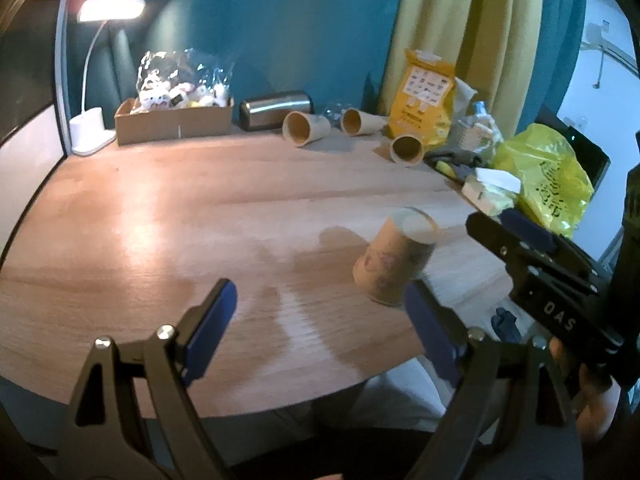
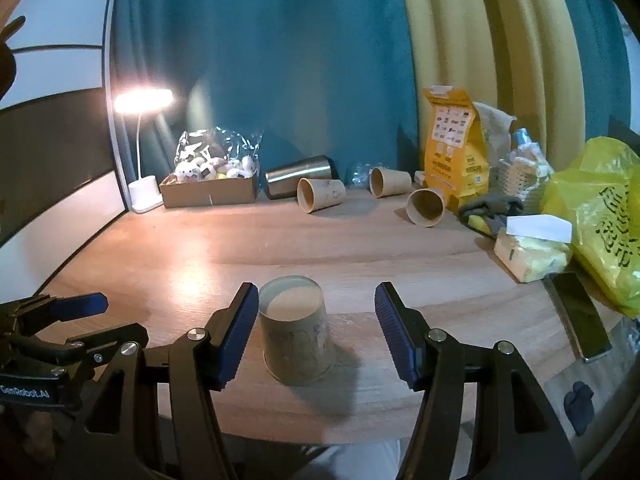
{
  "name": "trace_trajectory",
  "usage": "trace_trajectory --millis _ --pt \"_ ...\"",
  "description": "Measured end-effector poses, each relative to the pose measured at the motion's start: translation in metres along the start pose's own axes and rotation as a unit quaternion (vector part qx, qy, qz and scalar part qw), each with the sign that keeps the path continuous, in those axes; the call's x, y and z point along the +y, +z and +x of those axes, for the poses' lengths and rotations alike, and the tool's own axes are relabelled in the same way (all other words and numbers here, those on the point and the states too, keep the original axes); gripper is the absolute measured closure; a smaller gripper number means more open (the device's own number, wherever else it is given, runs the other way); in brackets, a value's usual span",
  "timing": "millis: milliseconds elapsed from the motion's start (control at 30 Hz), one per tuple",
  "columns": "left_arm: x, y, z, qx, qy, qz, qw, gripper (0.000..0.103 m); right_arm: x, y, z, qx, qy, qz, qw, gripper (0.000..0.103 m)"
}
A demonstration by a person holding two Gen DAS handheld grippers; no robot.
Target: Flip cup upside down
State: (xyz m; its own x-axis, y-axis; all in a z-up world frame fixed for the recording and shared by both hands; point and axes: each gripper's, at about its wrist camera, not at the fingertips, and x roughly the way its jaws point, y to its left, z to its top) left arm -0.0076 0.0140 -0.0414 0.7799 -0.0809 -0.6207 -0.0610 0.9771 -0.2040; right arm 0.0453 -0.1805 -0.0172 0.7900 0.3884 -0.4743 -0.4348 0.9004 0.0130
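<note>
Your right gripper [image 2: 316, 326] gapes wide around the upside-down brown paper cup [image 2: 295, 330], gripping nothing; your left gripper [image 1: 320, 312], equally wide, sits empty left of it.

"GenRobot.AI" in white on the black body of my left tongs [image 2: 86, 306], the letters "DAS" on the body of my right tongs [image 1: 510, 226], dark characters on the yellow plastic bag [image 2: 600, 216] too warped to read, small print on the yellow pouch [image 2: 454, 148] too small to read
</note>
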Motion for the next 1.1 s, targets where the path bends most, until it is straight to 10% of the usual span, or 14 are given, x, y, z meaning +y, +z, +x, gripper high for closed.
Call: trace_trajectory --millis 1100 --pt "-0.026 -0.014 -0.101 -0.124 0.031 0.034 0.9912 0.010 0.009 -0.005 -0.081 -0.026 0.006 0.024 0.999 0.028"
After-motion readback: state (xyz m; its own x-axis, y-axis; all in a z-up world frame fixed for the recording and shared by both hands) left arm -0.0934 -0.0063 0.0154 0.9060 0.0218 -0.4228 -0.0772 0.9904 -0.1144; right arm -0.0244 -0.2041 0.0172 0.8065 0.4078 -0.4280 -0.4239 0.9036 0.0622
